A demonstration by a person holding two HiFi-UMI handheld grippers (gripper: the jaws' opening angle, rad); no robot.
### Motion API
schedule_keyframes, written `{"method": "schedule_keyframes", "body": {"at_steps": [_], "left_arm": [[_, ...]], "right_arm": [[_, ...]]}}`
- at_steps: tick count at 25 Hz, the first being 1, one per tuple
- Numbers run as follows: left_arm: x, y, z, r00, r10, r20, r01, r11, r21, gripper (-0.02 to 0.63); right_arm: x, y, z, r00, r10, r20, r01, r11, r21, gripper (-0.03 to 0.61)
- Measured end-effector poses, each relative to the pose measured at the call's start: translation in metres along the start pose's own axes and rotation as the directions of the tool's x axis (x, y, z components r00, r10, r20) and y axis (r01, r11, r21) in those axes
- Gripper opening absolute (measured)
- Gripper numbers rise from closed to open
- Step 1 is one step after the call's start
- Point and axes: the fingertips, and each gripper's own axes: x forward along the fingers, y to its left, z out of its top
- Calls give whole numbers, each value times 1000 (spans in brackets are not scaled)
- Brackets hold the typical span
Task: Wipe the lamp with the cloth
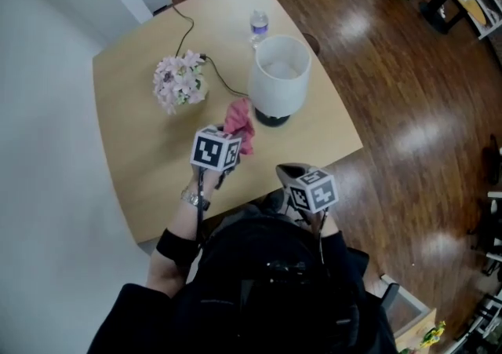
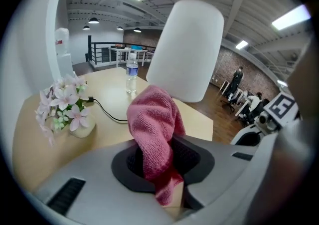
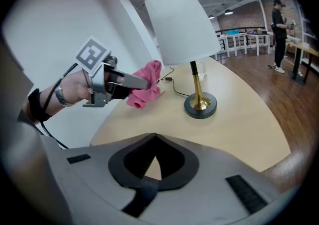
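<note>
A pink cloth [image 2: 155, 134] hangs bunched between the jaws of my left gripper [image 2: 162, 169], which is shut on it. In the head view the cloth [image 1: 240, 126] shows just left of the lamp's dark base [image 1: 272, 118]. The lamp has a white shade [image 1: 279, 72], a brass stem [image 3: 199, 92] and a round base [image 3: 201, 108]. The shade [image 2: 187, 49] rises close beyond the cloth. My right gripper [image 3: 148, 166] is shut and holds nothing; it hovers near the table's front edge [image 1: 310, 187]. From there I see the left gripper with the cloth [image 3: 143, 88] left of the lamp.
A pot of pink flowers [image 1: 180, 83] stands on the wooden table [image 1: 141, 133] to the left. A black cable [image 1: 205, 56] runs across it. A water bottle [image 1: 259, 27] stands behind the lamp. Wooden floor lies to the right. People stand far off.
</note>
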Motion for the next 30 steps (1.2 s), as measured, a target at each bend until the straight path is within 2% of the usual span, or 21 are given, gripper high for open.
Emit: {"method": "schedule_keyframes", "body": {"at_steps": [3,6,10,12,17,21,27,30], "left_arm": [[-48,-12,37,988,-24,150,28,999,-20,87],[-82,-31,89,953,-75,292,76,997,8,87],[-100,-57,143,902,-136,409,135,990,30,87],[-101,-66,163,885,-140,443,139,990,36,87],[-82,-64,172,887,-70,457,83,997,-9,87],[-69,-56,156,902,22,432,8,998,-68,89],[-37,-47,104,941,159,298,-112,979,-170,87],[-14,-44,75,952,199,234,-143,961,-235,89]], "right_arm": [[-2,4,8,1000,-23,-3,23,1000,0,5],[-4,2,14,998,-63,-6,63,998,-9,5],[-6,2,10,997,-68,-21,68,998,-11,5],[-5,-2,10,998,-61,-35,60,998,-20,5],[-4,-17,26,999,-9,-43,6,996,-84,5],[-9,-35,35,997,42,-65,-51,989,-142,5],[-19,-60,48,985,132,-113,-154,963,-222,5],[-18,-72,49,976,163,-147,-196,948,-249,5]]}}
